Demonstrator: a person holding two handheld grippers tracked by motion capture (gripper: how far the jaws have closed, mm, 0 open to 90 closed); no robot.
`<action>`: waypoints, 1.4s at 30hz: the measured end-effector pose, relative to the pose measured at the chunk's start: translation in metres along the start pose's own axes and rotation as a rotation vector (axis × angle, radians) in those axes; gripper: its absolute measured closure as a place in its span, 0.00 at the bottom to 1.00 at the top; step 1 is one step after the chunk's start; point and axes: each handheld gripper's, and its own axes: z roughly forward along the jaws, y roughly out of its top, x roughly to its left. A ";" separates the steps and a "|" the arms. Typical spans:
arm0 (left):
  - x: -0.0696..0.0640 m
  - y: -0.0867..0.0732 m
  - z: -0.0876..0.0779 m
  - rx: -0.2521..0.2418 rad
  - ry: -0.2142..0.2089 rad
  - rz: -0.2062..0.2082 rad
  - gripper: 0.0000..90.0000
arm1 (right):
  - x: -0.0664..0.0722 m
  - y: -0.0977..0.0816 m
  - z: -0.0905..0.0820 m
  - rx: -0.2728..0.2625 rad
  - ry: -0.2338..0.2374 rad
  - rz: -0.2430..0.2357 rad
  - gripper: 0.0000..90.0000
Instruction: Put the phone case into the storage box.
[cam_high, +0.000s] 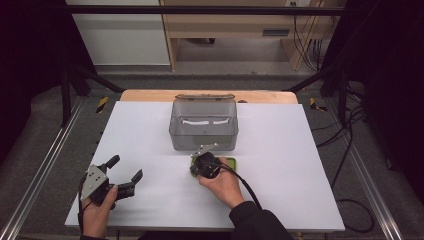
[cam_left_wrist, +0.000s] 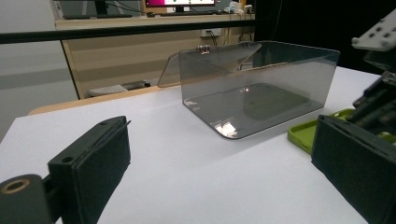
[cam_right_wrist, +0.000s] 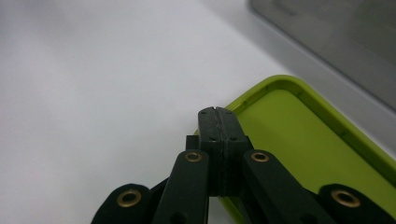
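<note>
A clear grey plastic box with its hinged lid tipped back stands at the middle of the white table. Just in front of it lies a flat green tray. My right gripper is shut over the tray's left end. In the right gripper view the pads press together above the green tray's rim, with nothing visible between them. My left gripper stands open near the table's front left, holding nothing. Its view looks between wide-apart jaws toward the box and green tray.
The white sheet covers a wooden table whose far edge shows behind the box. Metal rails run along both sides, and cables lie on the floor to the right. A wooden desk stands beyond.
</note>
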 end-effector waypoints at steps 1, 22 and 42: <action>0.000 0.000 0.000 0.000 0.000 -0.001 0.05 | 0.006 -0.001 -0.001 0.009 0.017 -0.019 1.00; -0.003 -0.001 0.004 0.026 -0.008 0.006 0.05 | 0.077 -0.031 -0.016 0.020 0.257 -0.180 1.00; -0.009 -0.003 0.008 0.090 -0.030 0.008 0.05 | 0.033 -0.046 -0.048 -0.211 0.062 -0.092 0.97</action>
